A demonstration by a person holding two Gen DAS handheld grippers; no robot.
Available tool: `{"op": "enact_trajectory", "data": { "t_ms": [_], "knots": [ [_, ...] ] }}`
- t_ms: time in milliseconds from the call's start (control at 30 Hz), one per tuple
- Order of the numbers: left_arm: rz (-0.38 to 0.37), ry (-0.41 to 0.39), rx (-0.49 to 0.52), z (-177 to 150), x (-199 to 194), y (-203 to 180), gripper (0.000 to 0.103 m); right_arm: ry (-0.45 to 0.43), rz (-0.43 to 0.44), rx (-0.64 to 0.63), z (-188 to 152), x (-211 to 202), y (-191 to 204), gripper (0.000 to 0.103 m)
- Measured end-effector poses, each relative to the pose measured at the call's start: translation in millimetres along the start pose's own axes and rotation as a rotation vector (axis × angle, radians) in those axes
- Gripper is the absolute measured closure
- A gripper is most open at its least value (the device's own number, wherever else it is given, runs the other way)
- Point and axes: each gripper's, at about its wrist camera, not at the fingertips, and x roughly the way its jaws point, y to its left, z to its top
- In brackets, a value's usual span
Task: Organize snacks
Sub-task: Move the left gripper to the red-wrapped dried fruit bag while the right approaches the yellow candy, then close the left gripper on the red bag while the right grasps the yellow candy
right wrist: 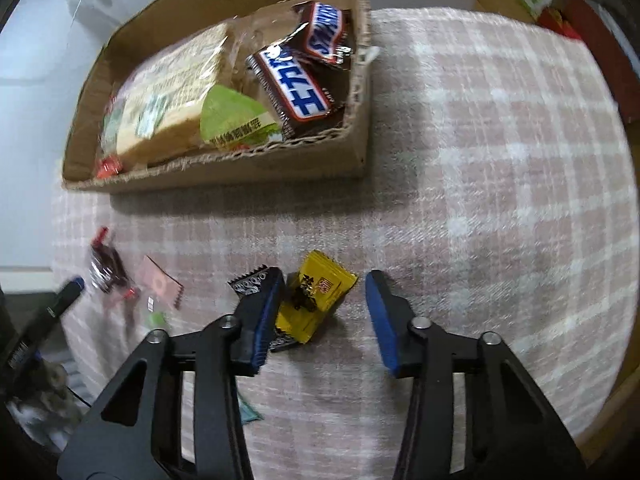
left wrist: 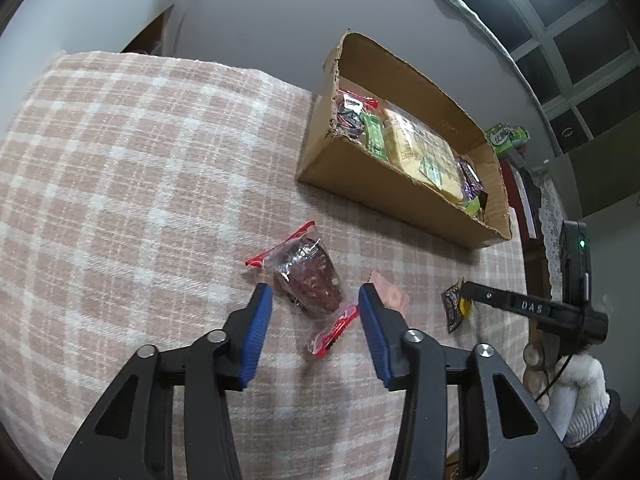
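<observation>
A clear packet of dark red dates (left wrist: 312, 280) with red ends lies on the checked cloth (left wrist: 120, 200). My left gripper (left wrist: 316, 300) stands open just above it, one blue pad on each side, neither pressing. A yellow candy packet (right wrist: 320, 296) and a black one (right wrist: 252, 282) lie under my right gripper (right wrist: 326, 280). Its jaws are open: the left pad is against the packets, the right pad stands apart. A pink wrapper (right wrist: 160, 284) lies between the two grippers. The cardboard box (left wrist: 360, 176) behind holds a bread pack (right wrist: 172, 100), chocolate bars (right wrist: 296, 80) and a green packet (right wrist: 236, 120).
In the left wrist view a gloved hand (left wrist: 580, 392) holds the right gripper at the table's right edge. A shelf with a green pack (left wrist: 504, 136) and books stands beyond that edge. The box sits at the cloth's far side against a grey wall.
</observation>
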Motion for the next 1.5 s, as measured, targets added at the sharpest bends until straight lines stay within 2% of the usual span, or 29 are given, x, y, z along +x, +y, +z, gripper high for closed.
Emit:
{"op": "enact_trajectory", "data": {
  "t_ms": [167, 400, 533, 667, 800, 867, 1067, 1233, 1500],
  "knots": [
    [0.046, 0.016, 0.017, 6.5, 12.7, -5.4, 0.058, 0.002, -0.041, -0.061, -1.7, 1.2, 3.3, 0.073],
    [0.158, 0.023, 0.111, 9.7, 30.8, -22.6, 0.058, 0.001, -0.041, -0.073, -5.2, -3.7, -3.1, 0.073],
    [0.213, 0.01, 0.122, 4.6, 33.5, -21.2, 0.056, -0.006, -0.036, -0.079, -11.6, -11.0, -5.0, 0.071],
    [0.214, 0.003, 0.123, 2.5, 34.1, -17.8, 0.056, 0.001, -0.04, -0.103, -19.6, -11.6, -1.6, 0.071],
    [0.209, 0.0, 0.146, -0.5, 33.7, -17.8, 0.062, -0.004, -0.056, -0.129, -23.3, -6.9, 3.5, 0.071],
    [0.203, 0.001, 0.148, -0.2, 36.3, -22.5, 0.067, 0.0, -0.062, -0.138, -22.3, -4.8, 6.1, 0.071],
    [0.201, -0.003, 0.155, -2.3, 35.6, -24.1, 0.068, 0.009, -0.077, -0.195, -11.3, 1.9, 21.4, 0.071],
    [0.195, -0.004, 0.16, -1.4, 34.8, -24.0, 0.069, 0.002, -0.17, -0.313, -20.3, 9.9, 52.5, 0.071],
    [0.187, -0.016, 0.137, -4.0, 22.2, -9.8, 0.07, -0.018, -0.115, -0.266, -23.4, 2.8, 38.0, 0.083]
  ]
}}
